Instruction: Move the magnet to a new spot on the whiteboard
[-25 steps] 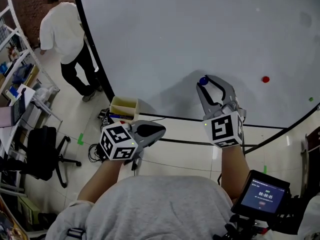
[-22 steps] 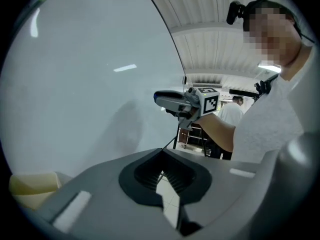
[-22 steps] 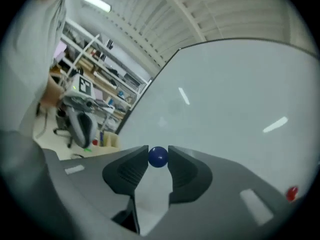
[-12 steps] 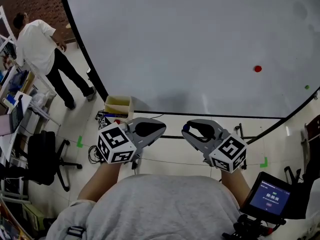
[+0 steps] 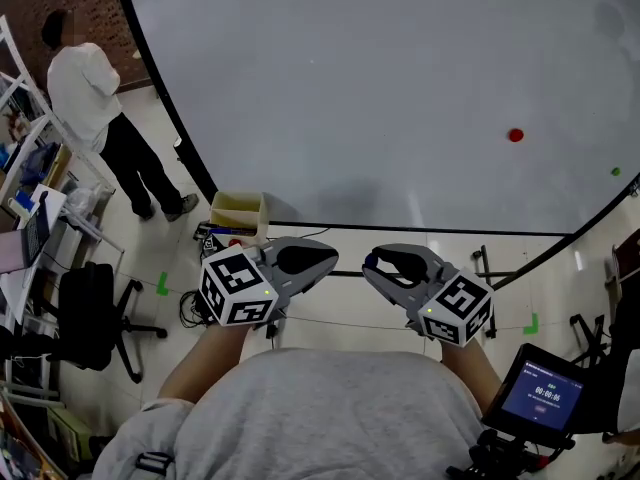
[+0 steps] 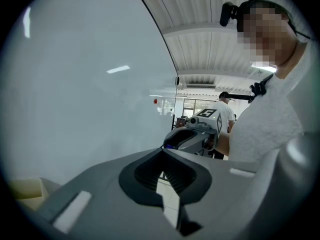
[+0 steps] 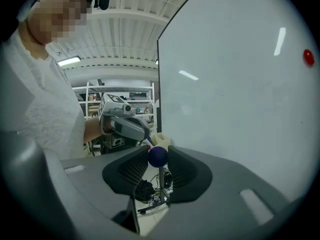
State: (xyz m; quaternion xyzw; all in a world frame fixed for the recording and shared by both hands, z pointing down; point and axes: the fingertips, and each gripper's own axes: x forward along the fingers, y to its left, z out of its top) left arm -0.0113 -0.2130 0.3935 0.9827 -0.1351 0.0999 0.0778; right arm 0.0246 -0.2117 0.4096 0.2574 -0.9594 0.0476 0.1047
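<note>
1. My right tool (image 5: 373,261) had the blue magnet (image 7: 158,156) pinched at the jaw tips. The jaws stood partway apart and were closed on it. So the magnet was off the whiteboard (image 5: 380,88), low and in front of my chest.
2. My left tool (image 5: 322,259) had its jaws together w/ nothing in them. The two tools' tips faced each other, near but apart.
3. Key relation: the board lay ahead of and above the right tool in the head view. The tool's long axis ran sideways along the board's bottom edge, not into it. In the right gripper view the board was all on the right side. I judged it'd need a turn toward the board before placing, and the right hand was the one for it.
4. Views: only the right gripper view showed the pinch clearly. The head view gave just a blue speck at the tips, but it showed the free board area and a red magnet (image 5: 515,135) well off to the right.
</note>
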